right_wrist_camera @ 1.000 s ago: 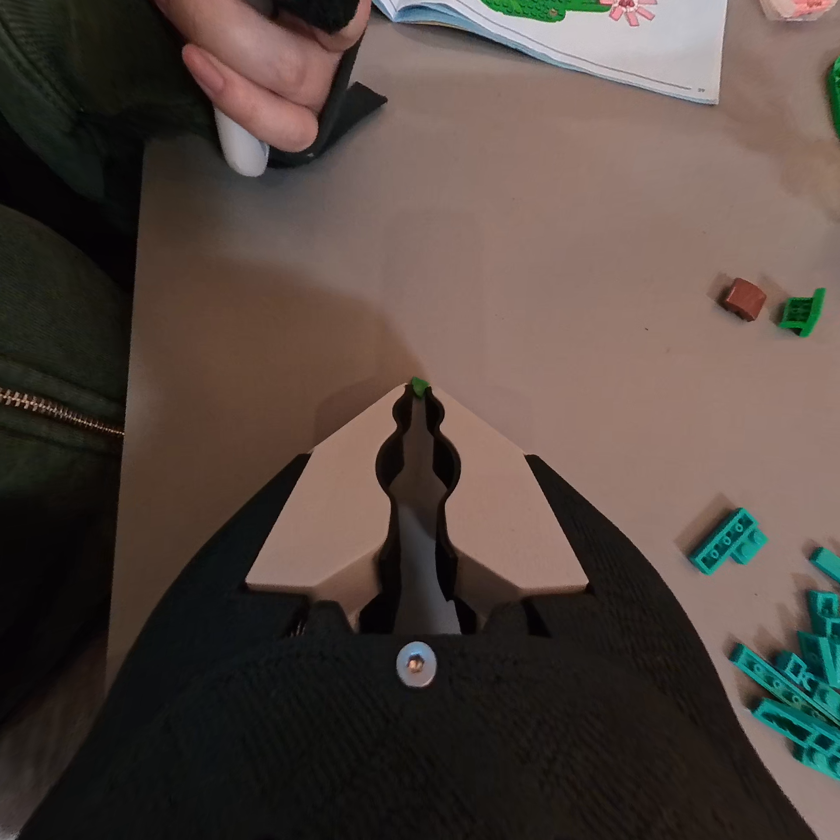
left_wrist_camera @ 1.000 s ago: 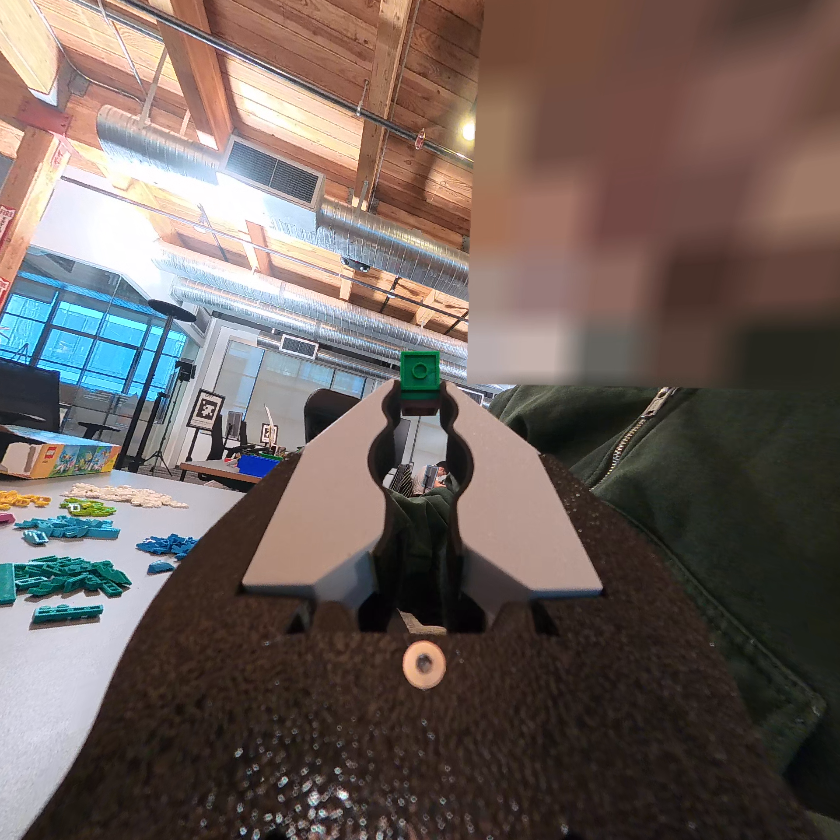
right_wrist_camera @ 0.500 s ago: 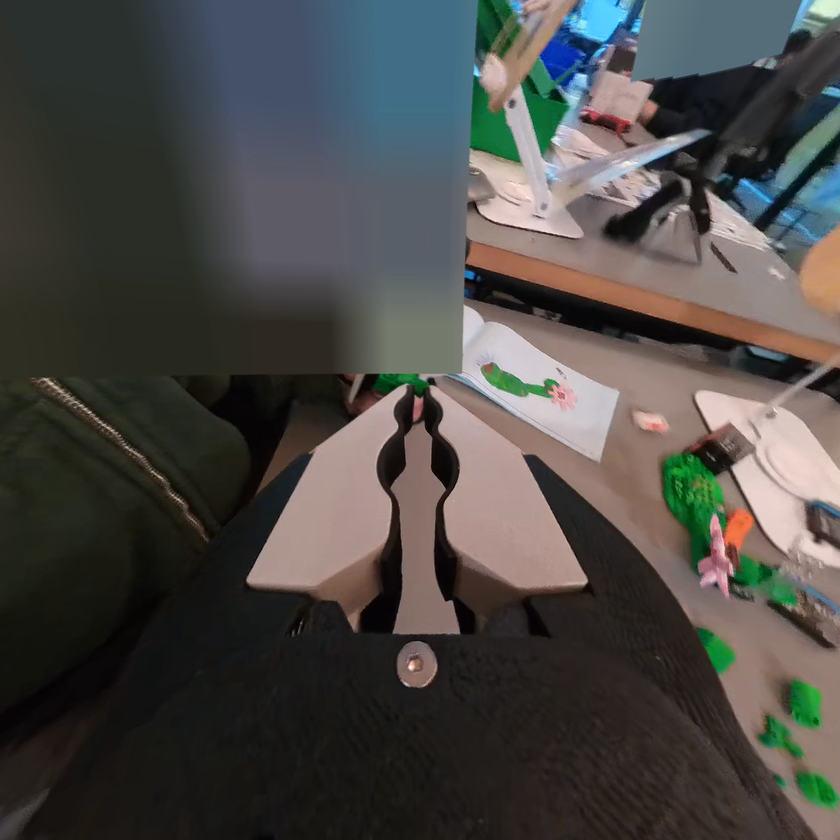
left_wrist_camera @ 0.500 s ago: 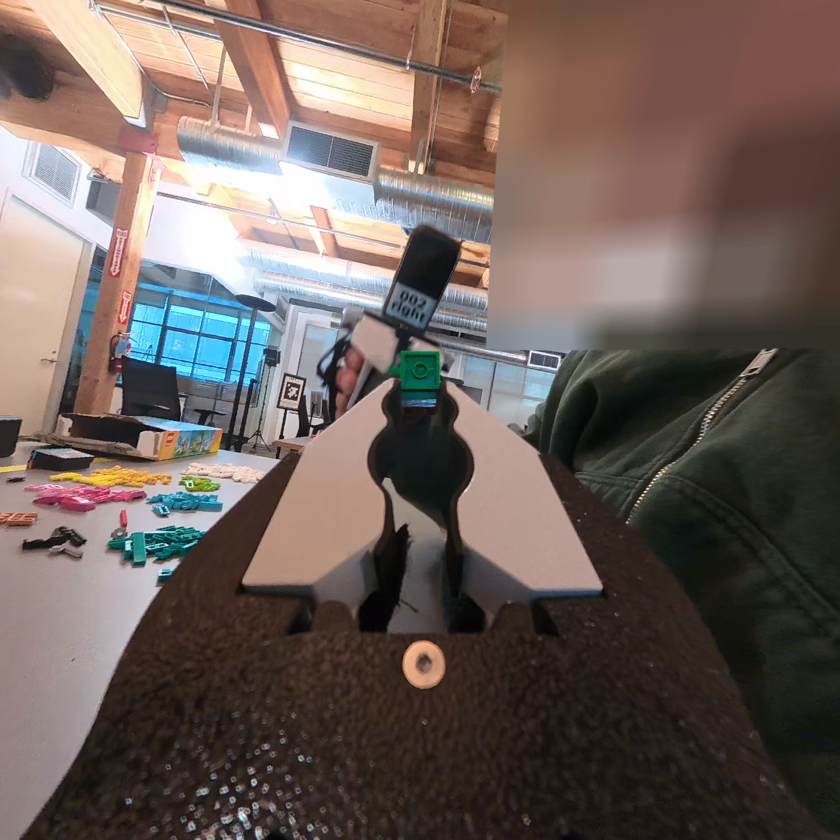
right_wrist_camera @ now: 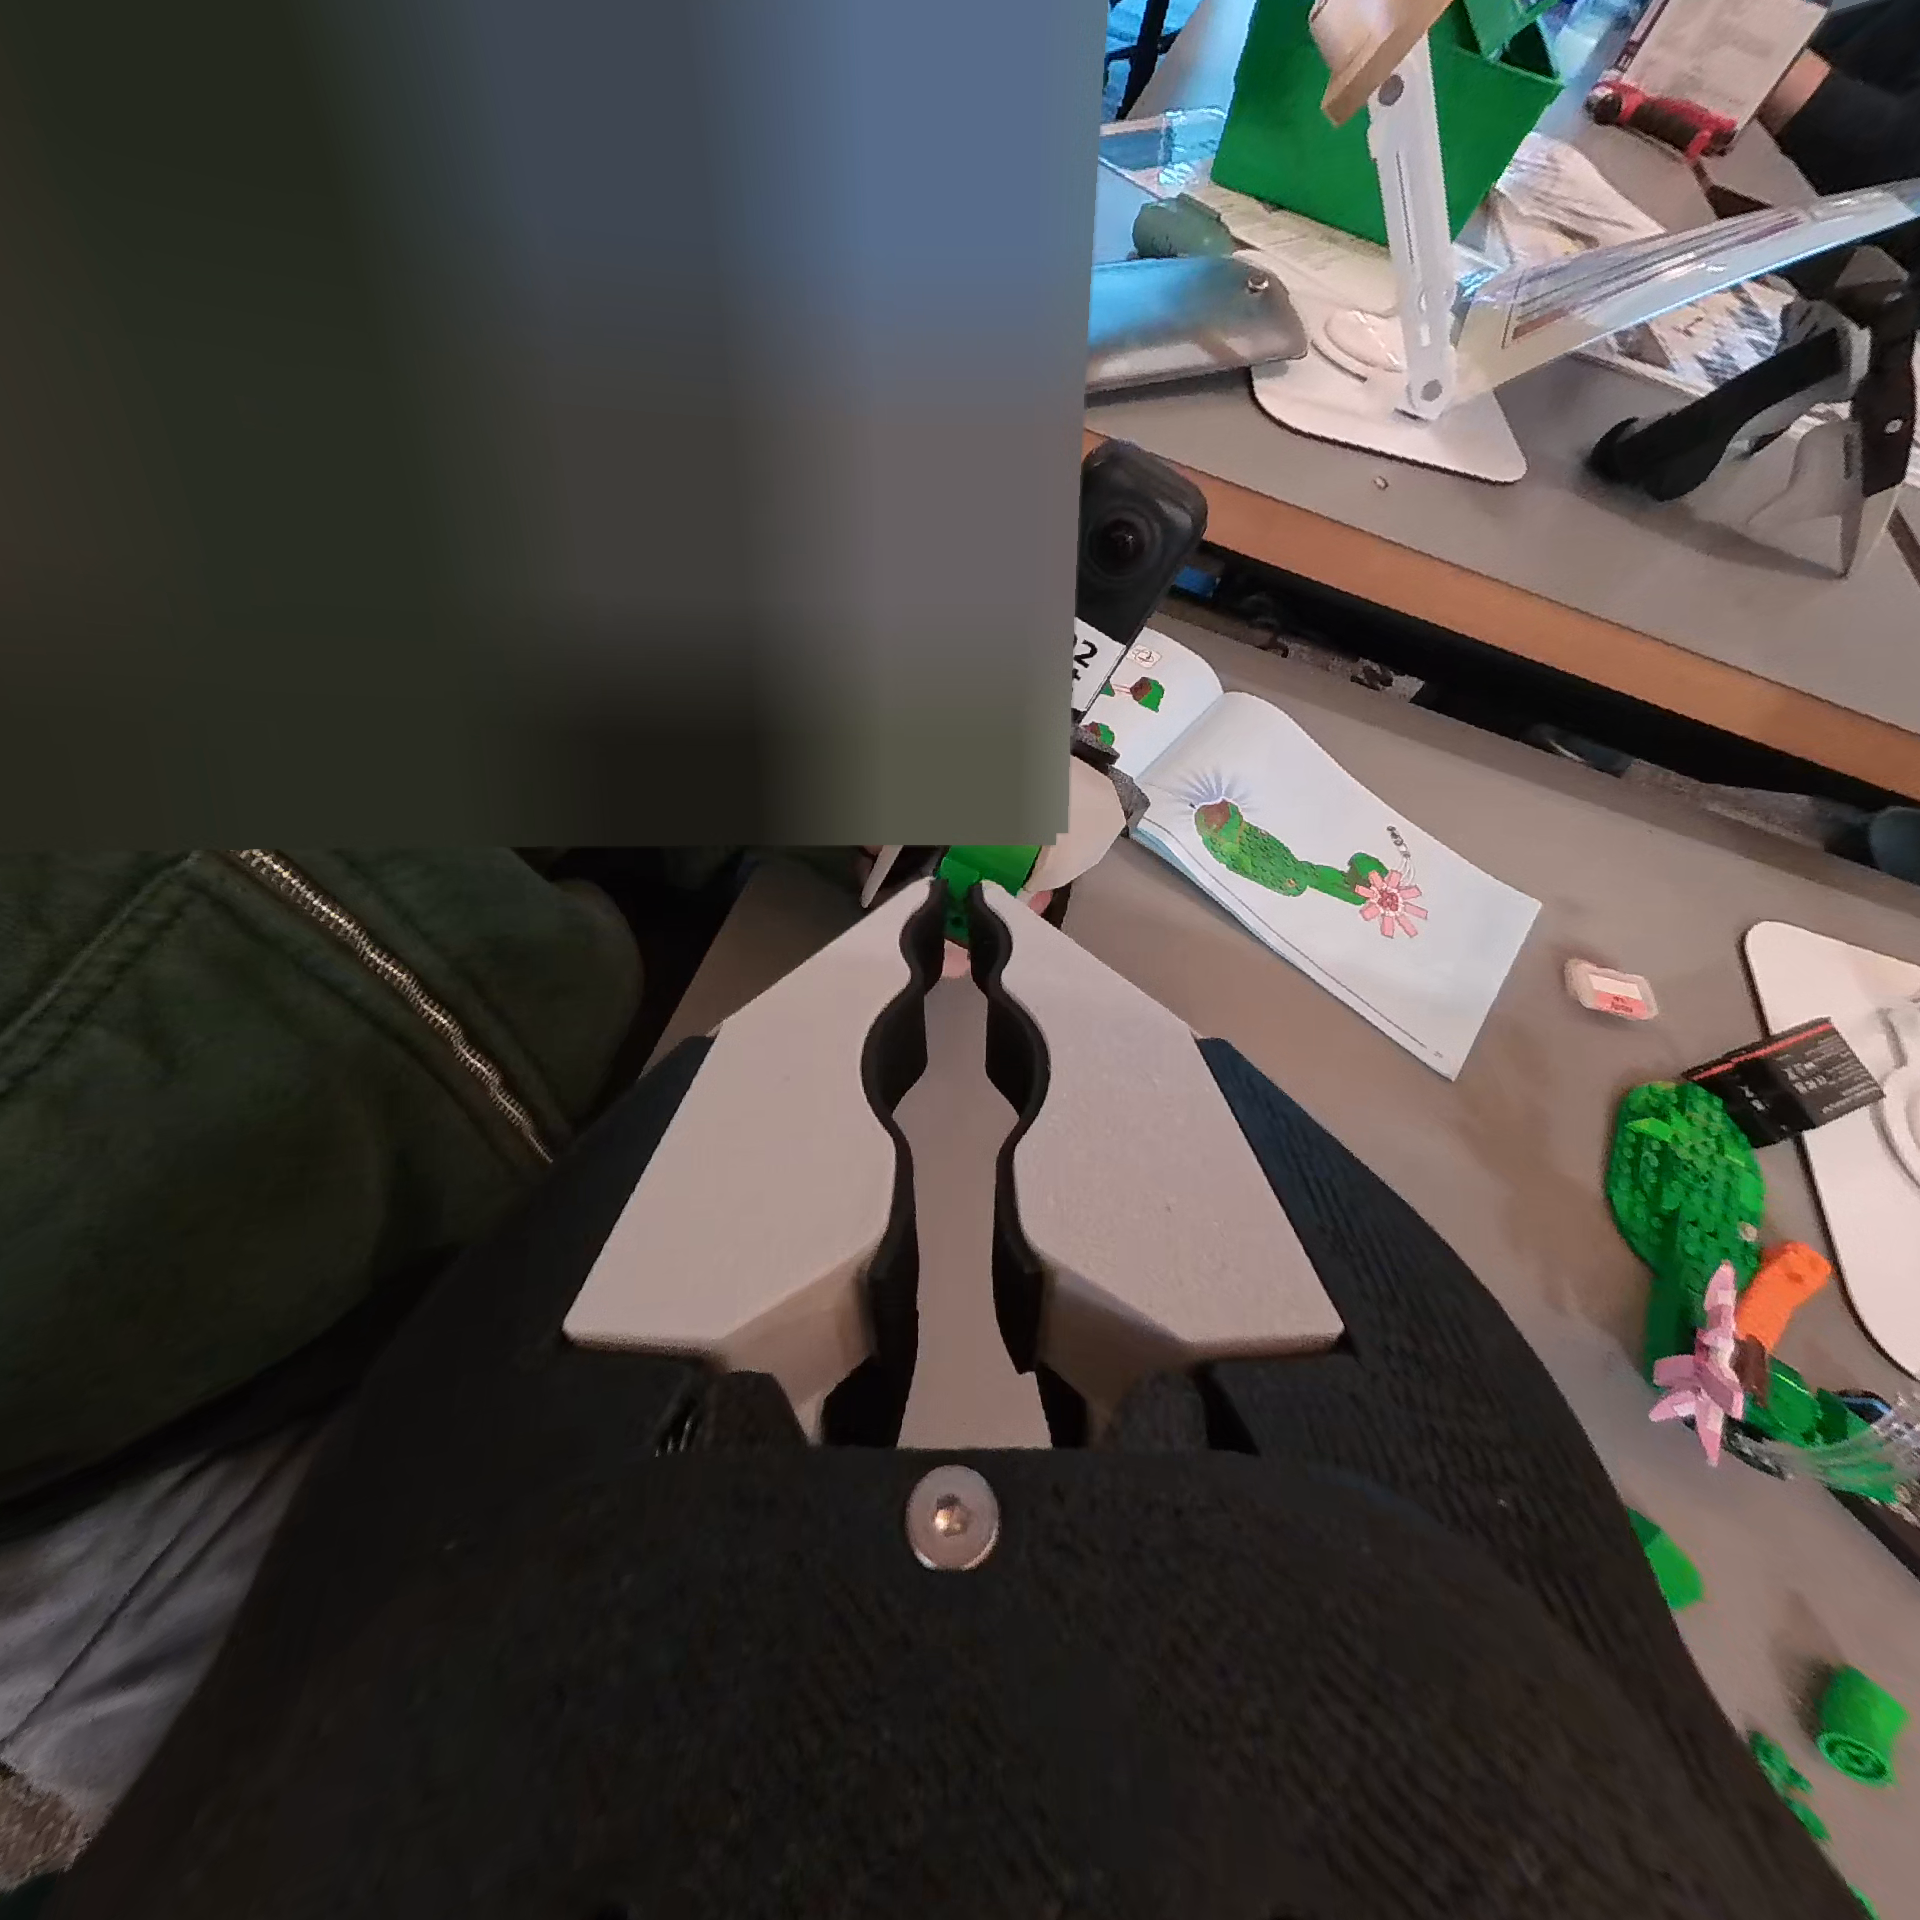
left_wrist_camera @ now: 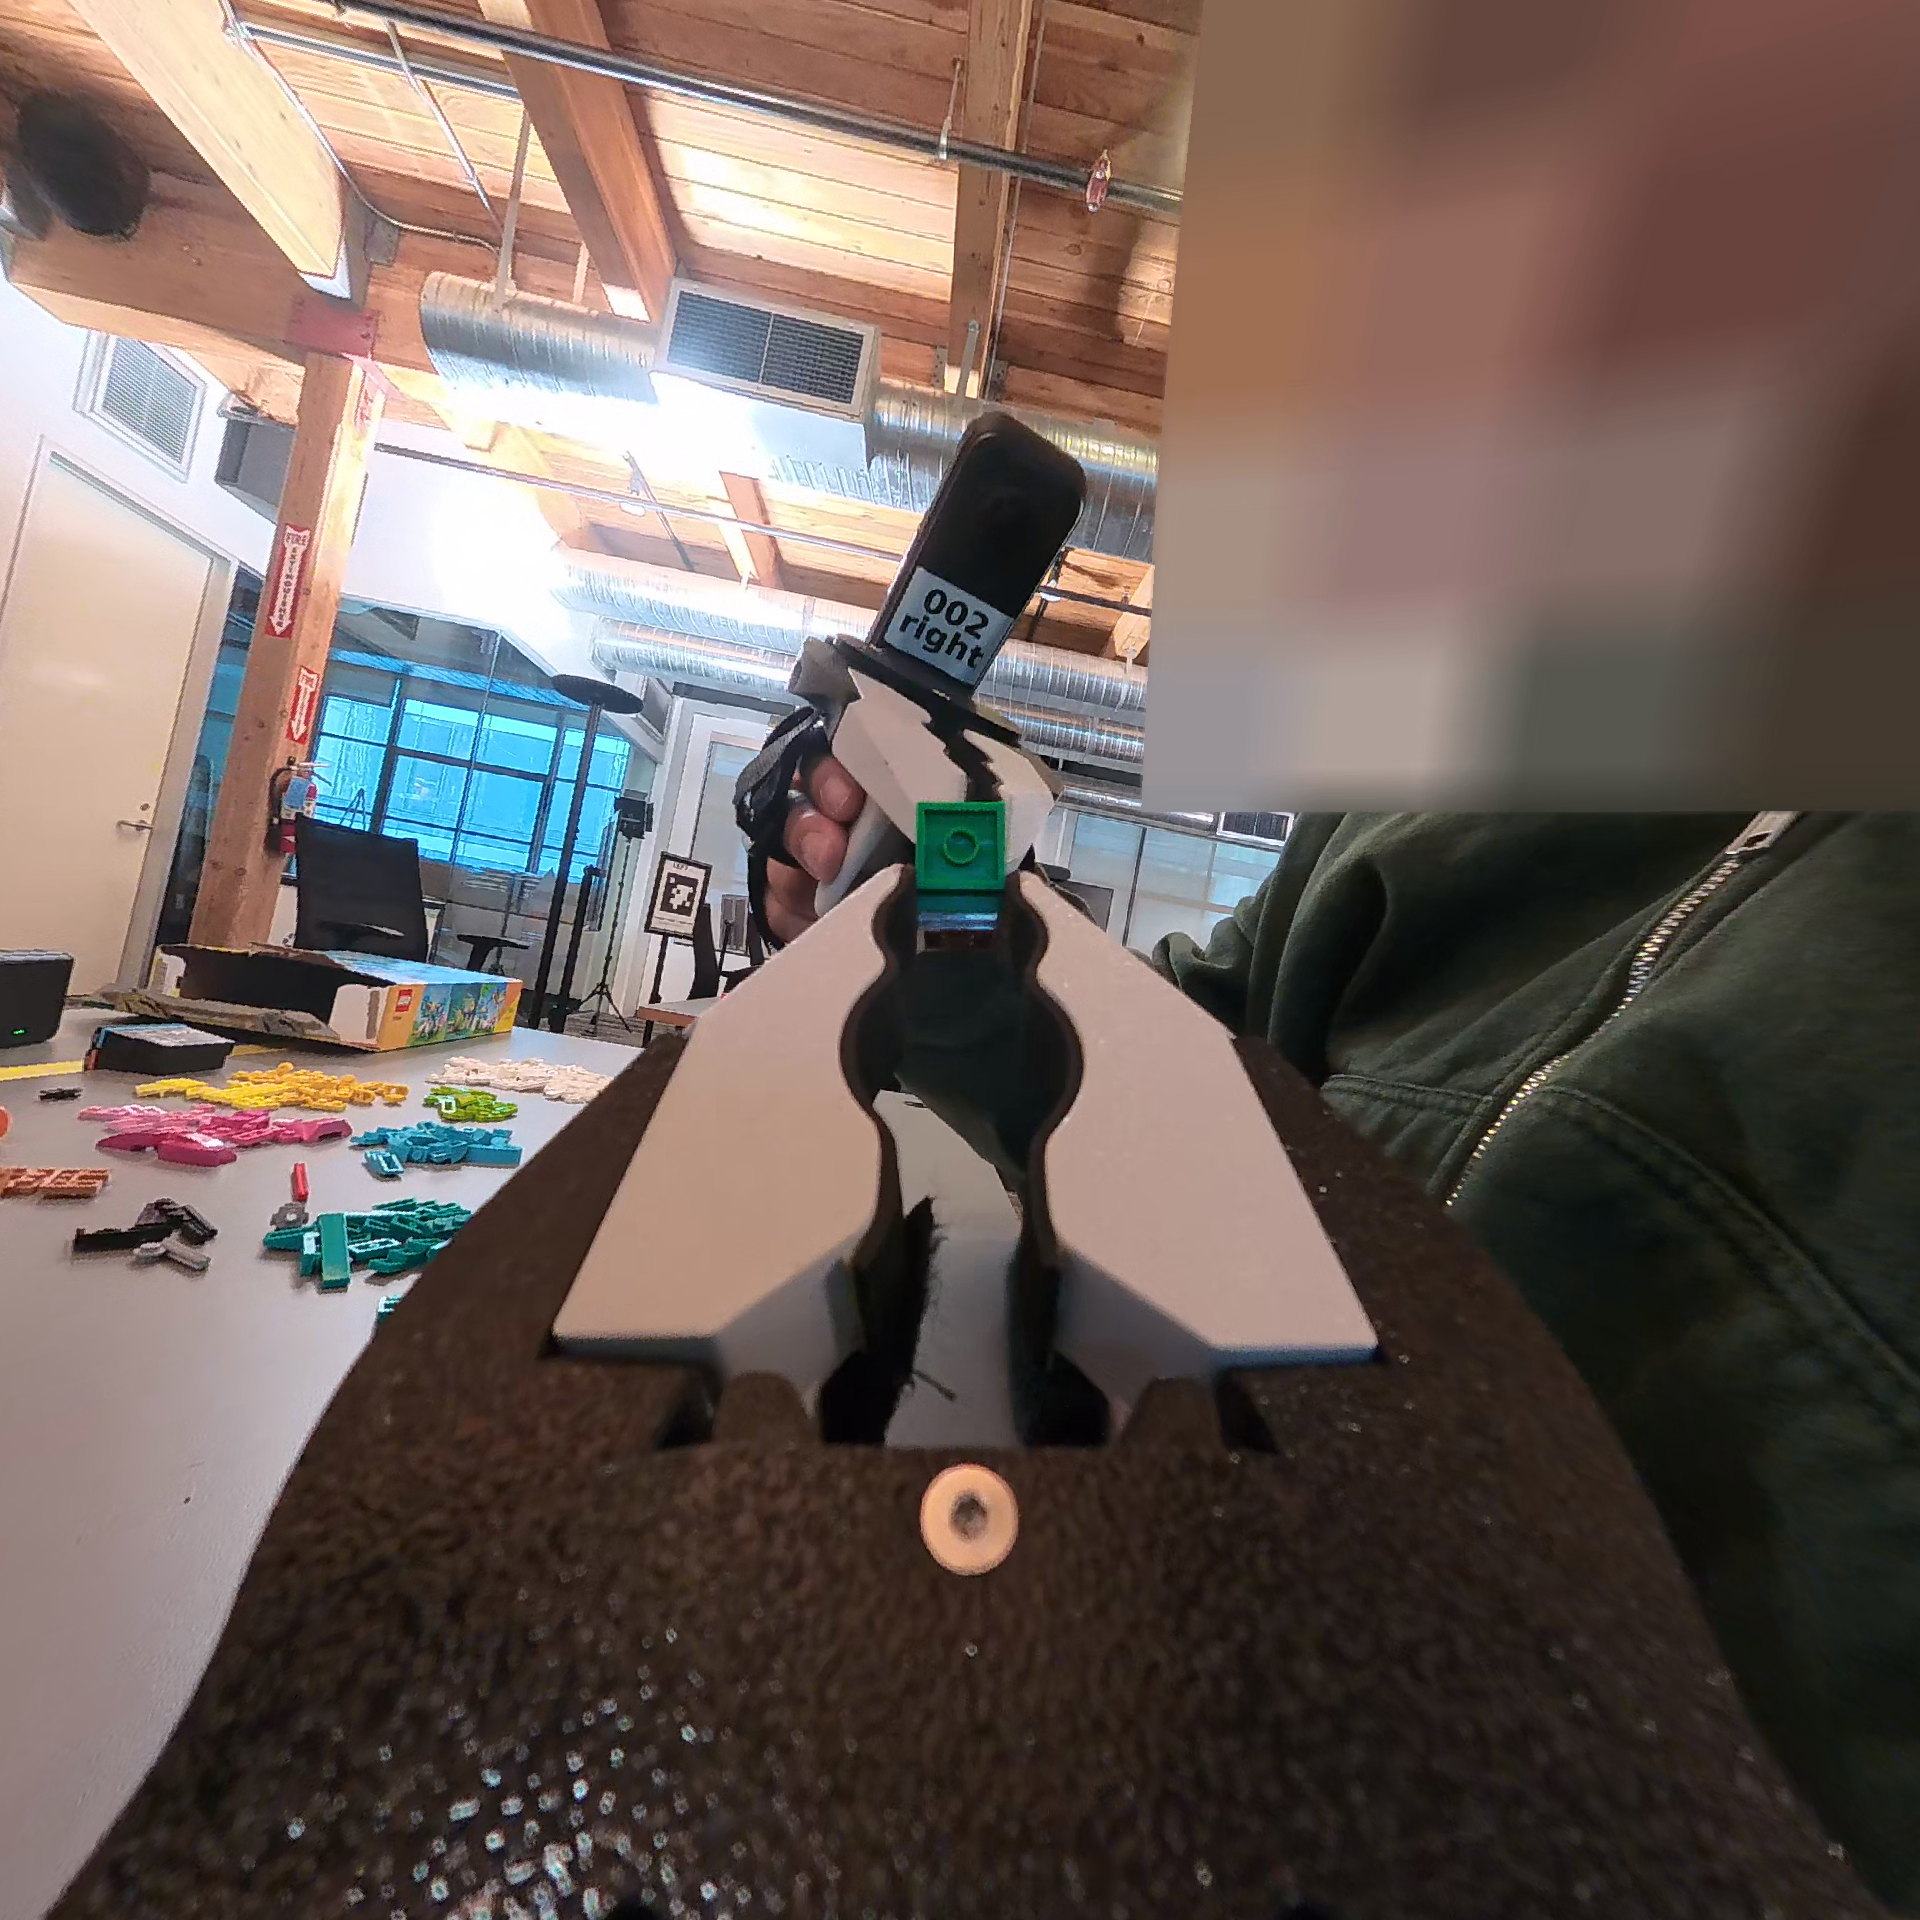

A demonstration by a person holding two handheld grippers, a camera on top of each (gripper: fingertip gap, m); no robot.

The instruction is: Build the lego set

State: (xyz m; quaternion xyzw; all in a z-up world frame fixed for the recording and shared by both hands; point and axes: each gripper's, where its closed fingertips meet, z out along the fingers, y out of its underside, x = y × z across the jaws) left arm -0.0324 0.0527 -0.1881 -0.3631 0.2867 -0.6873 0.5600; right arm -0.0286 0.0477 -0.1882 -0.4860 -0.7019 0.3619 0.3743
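Green is what I have in both grips. My left gripper (left_wrist_camera: 961, 899) has its fingers closed on a small stack: a green one-stud plate (left_wrist_camera: 961, 849) on top, with a thin blue layer and a brown piece under it, pinched right at the tips. My right gripper (right_wrist_camera: 958, 902) is nearly closed on a small bright green piece (right_wrist_camera: 956, 916) that just pokes out between the tips; I cannot make out its shape.

I judge this to be a mid-air join: the two grippers are raised off the grey surface (left_wrist_camera: 156, 1382) and point at each other, tips near one another in front of my green jacket (left_wrist_camera: 1621, 1143). From the left wrist view the right gripper hangs just behind the plate, angled down toward it.

The next move calls for lining the right piece squarely over the single stud, then pressing straight along it while the left holds firm; a skewed push could twist the stack out of my fingers.

The open instruction booklet (right_wrist_camera: 1340, 914) and the partly built green model (right_wrist_camera: 1683, 1184) lie on the surface to my right; sorted loose bricks (left_wrist_camera: 384, 1236) lie well off to my left.
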